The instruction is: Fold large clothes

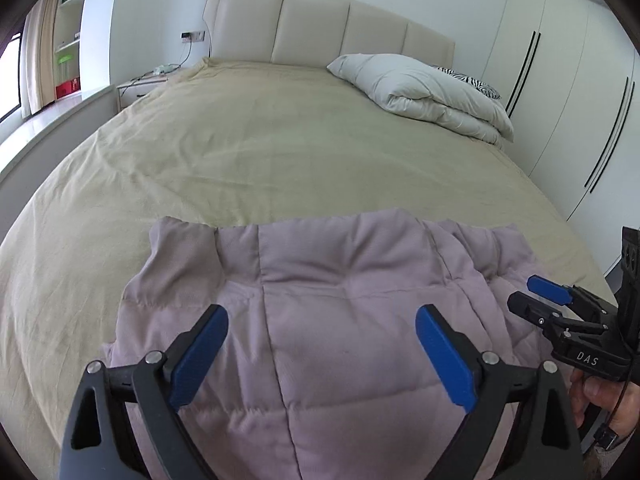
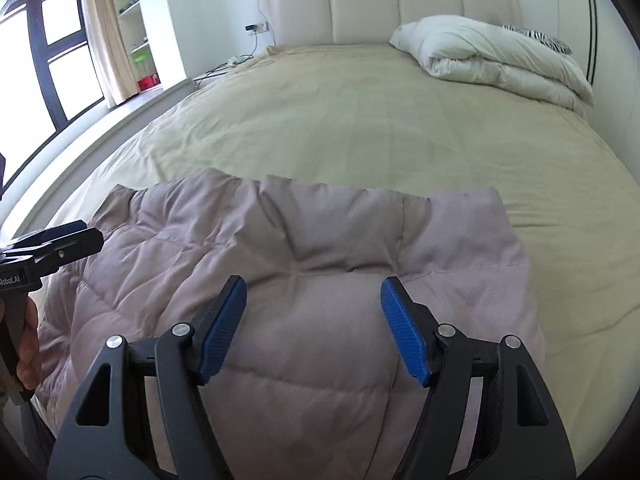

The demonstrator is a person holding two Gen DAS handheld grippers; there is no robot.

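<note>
Nearest to you, your left gripper (image 1: 322,354) has its blue pads spread wide with nothing between them, hovering over the near part of the jacket (image 1: 320,320). Your right gripper (image 2: 314,326) is likewise spread apart and empty, just above the same padded cloth; in the left view it sits at the jacket's right edge.

The jacket is a pale lilac quilted piece lying at the foot of the bed (image 1: 260,140), on the tan cover. It looks puffy, soft and light, likely to spring back and slide on itself, so pinch through the full thickness at a seam or outer edge, not the middle of a quilted panel. The left side looks rumpled and doubled over; take that corner carefully.

Its long axis seems to run away from you toward the headboard (image 1: 316,28), with the far end, probably collar or hem, lying straight across the bed. Beyond it, a folded white duvet (image 1: 424,92) rests by the headboard, well apart.
</note>
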